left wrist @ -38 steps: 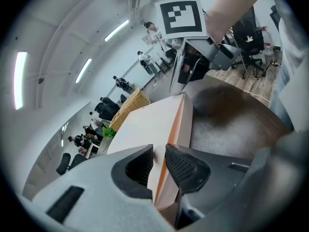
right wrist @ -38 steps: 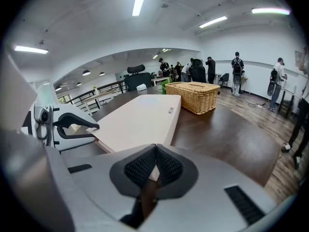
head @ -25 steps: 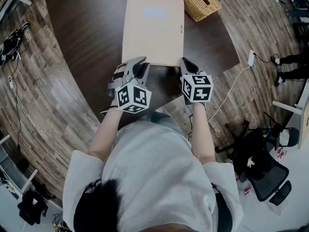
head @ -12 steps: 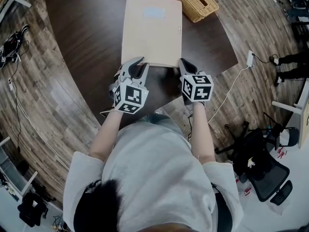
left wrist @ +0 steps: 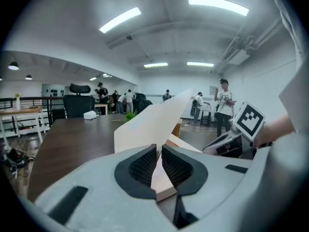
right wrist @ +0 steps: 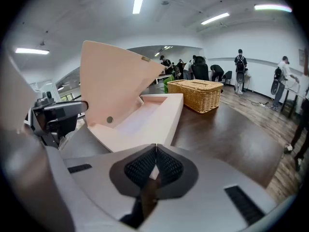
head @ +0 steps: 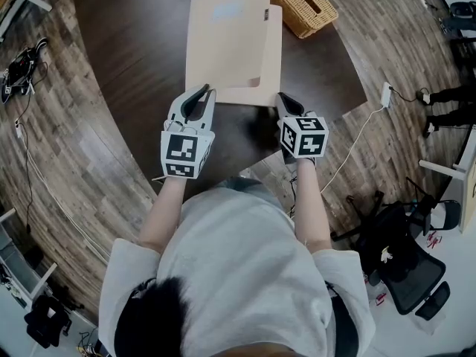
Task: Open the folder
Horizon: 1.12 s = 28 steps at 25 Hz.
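Note:
A beige folder (head: 227,36) lies on the dark table (head: 126,58), its cover lifted at the near left corner and standing tilted above the base (head: 272,54). My left gripper (head: 199,95) holds that cover corner; its jaws are closing, with the cover's edge (left wrist: 159,129) pressed between the pads (left wrist: 143,167). In the right gripper view the raised cover (right wrist: 113,81) leans over the open base (right wrist: 154,115). My right gripper (head: 287,104) is shut on the base's near right corner, a sliver of beige showing between its pads (right wrist: 166,167).
A woven basket (head: 305,2) stands just beyond the folder's far right corner, also in the right gripper view as the basket (right wrist: 198,93). The table's curved edge runs close to both hands. A white power strip (head: 387,89) and a chair (head: 405,274) are on the floor at right.
My left gripper has closed on the cover's near left corner, rolled and risen, lifting the cover off the base. The right gripper has stayed put on the near right corner.

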Each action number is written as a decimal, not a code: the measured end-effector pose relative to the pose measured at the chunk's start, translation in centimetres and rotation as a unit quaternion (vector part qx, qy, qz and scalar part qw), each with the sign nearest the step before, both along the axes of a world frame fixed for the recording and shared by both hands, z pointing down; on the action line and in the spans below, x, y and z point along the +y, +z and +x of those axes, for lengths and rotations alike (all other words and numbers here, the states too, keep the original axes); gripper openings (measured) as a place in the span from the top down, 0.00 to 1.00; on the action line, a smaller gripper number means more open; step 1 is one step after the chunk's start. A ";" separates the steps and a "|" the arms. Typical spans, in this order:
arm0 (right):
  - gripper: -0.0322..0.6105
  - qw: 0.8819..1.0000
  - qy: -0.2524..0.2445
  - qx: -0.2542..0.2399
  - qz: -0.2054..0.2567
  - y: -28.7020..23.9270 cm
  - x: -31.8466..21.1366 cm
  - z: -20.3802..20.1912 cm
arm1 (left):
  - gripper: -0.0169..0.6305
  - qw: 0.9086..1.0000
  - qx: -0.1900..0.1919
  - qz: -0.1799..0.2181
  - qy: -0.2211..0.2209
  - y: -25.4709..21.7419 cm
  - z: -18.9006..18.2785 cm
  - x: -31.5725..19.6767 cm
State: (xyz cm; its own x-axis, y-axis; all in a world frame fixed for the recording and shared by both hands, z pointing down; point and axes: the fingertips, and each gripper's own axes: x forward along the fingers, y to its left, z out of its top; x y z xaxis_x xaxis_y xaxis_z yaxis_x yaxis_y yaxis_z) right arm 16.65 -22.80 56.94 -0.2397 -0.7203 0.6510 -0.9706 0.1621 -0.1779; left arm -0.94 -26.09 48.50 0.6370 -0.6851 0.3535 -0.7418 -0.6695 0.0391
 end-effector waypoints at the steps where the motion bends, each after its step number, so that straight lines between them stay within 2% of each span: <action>1: 0.93 1.000 0.000 0.001 -0.001 0.0 0.0 0.0 | 0.93 1.000 0.015 -0.002 -0.013 -0.3 -0.5 -0.3; 6: 0.93 1.000 -0.001 0.004 -0.001 -0.1 -0.1 0.0 | 0.93 0.993 0.097 -0.019 -0.070 -2.1 -3.5 -1.4; 9: 0.93 1.000 -0.006 0.007 0.001 -0.2 0.0 -0.3 | 0.93 0.983 0.139 -0.042 -0.115 -1.9 -5.7 -1.6; 13: 0.93 1.000 -0.011 0.011 0.001 -0.3 -0.1 -0.5 | 0.93 0.968 0.175 -0.068 -0.166 -1.1 -8.4 -1.8; 24: 0.93 1.000 -0.017 0.016 0.002 -0.4 0.1 -0.5 | 0.95 0.931 0.214 -0.117 -0.271 1.4 -13.9 -2.2; 28: 0.93 1.000 -0.018 0.017 0.001 -0.4 0.0 -0.6 | 0.95 0.924 0.207 -0.131 -0.295 2.6 -15.4 -2.4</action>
